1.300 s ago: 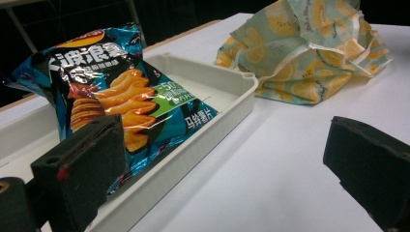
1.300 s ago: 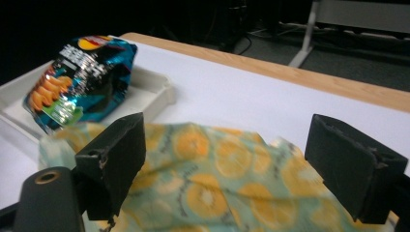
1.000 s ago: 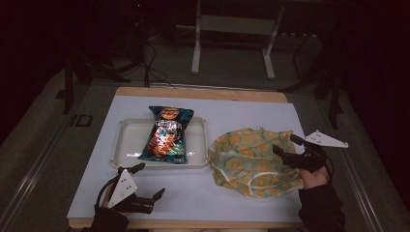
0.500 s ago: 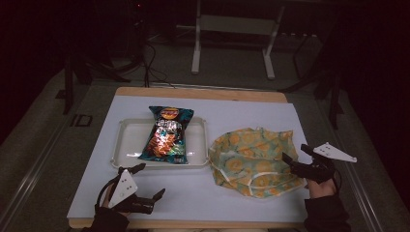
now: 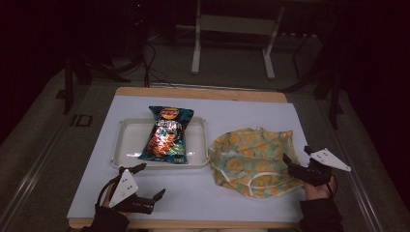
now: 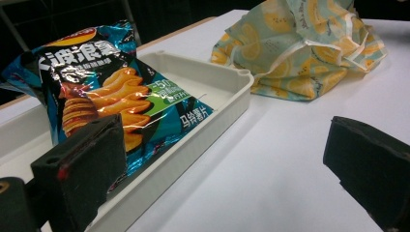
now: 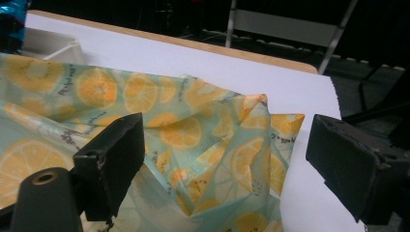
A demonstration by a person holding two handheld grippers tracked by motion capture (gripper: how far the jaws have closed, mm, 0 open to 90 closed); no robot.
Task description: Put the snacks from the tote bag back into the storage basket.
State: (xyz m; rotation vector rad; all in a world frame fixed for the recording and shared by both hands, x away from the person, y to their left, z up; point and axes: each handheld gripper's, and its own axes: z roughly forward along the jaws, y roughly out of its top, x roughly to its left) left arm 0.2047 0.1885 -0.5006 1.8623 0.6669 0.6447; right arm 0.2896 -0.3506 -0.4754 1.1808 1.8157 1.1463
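Note:
A blue chip bag (image 5: 167, 134) (image 6: 106, 101) lies across a white tray (image 5: 128, 145) (image 6: 212, 82) on the white table. To its right a cloth bag printed with orange slices (image 5: 251, 157) (image 6: 300, 48) (image 7: 183, 130) lies crumpled. My left gripper (image 5: 147, 181) (image 6: 222, 174) is open near the front edge, below the tray, with nothing between its jaws. At the cloth bag's right edge my right gripper (image 5: 297, 157) (image 7: 220, 159) is open; bag fabric lies between and ahead of its jaws.
The table (image 5: 232, 113) is white with a wooden rim at the back. Behind it on the dark floor stand metal frame legs (image 5: 196, 48) and cables. The table's right edge (image 5: 309, 145) runs close to the right gripper.
My right gripper has drawn back to the right and toward the front, off the cloth bag to its right edge. The left gripper has stayed put.

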